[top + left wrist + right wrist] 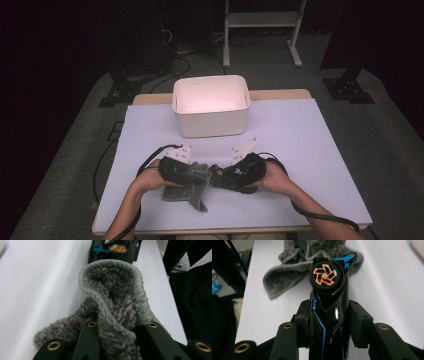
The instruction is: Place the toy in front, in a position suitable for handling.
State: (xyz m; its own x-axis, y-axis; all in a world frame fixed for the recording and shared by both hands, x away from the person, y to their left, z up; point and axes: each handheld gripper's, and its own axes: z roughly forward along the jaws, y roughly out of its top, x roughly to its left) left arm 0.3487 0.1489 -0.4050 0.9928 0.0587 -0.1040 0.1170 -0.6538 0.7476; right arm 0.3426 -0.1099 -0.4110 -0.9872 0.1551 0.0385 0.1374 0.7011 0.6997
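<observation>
The left gripper [113, 326] is pinching a fold of the shaggy grey microfibre cloth [117, 300] between its two black jaws, which are standing narrow with the pile bunched thick in the gap. From there the cloth is arching up toward twelve o'clock in the left gripper view, its stitched hem curling over like a hood, while the rest is trailing down to seven o'clock onto the pale lilac table cover [37, 285].

The right gripper [328, 327] is clamping its padded jaws on the flanks of the glossy black toy car with blue trim and a copper-spoked wheel [327, 290], nose pointing to twelve o'clock at the cloth.

In the high view both grippers are meeting just below the table's centre, the left gripper [192, 172] and cloth [187, 192] at about seven o'clock, the right gripper [227, 177] with the car [222, 174] just beside it. The white plastic tub [211, 106] is sitting well apart at twelve o'clock.

The cloth is probably light, limp and grippy; a pinch near the hem, as now, should be giving the most control. The car looks rigid, light and slick-lacquered, with a wheel that may be spinning freely, so the flat body sides are likely the safest hold, keeping clear of the wheel and thin fins.
</observation>
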